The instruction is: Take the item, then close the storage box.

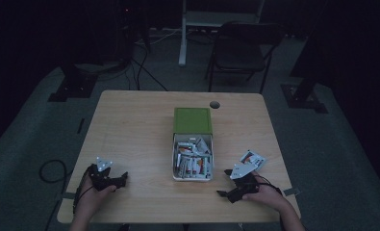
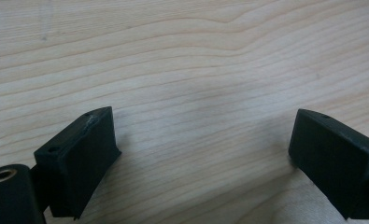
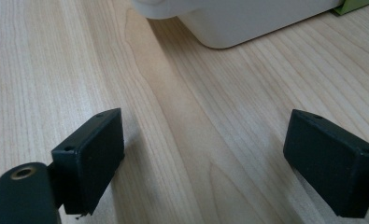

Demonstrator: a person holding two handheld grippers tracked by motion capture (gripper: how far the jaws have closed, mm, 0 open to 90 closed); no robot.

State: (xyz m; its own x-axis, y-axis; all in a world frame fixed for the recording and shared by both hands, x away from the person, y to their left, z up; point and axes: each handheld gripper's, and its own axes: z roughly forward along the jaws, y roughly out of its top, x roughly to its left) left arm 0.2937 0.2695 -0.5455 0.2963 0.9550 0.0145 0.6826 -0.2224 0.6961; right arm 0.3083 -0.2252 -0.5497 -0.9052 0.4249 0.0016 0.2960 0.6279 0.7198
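While both hands rest low on the table (image 1: pixel 130 125), I see the left gripper (image 2: pixel 203 140) with jaws wide apart over bare wood, nothing between them. Right gripper (image 3: pixel 203 149) likewise spread and empty (white box (image 3: pixel 247 18) wall ahead of its fingers (image 3: pixel 91 149), well apart). Box (image 1: pixel 193 163) of sachets sits mid-table between the two grippers, green lid (image 1: pixel 192 121) touching its far end. One sachet (image 1: pixel 251 159) lies just beyond the right gripper.

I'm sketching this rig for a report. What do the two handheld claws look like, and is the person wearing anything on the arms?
Each claw, left claw and right claw, is black, with two blocky, flat-faced black fingers bearing small screw holes. A pale grey three-cornered plate sits on top of each. A dark cable loops off the table's left edge. No sleeves show on the forearms.
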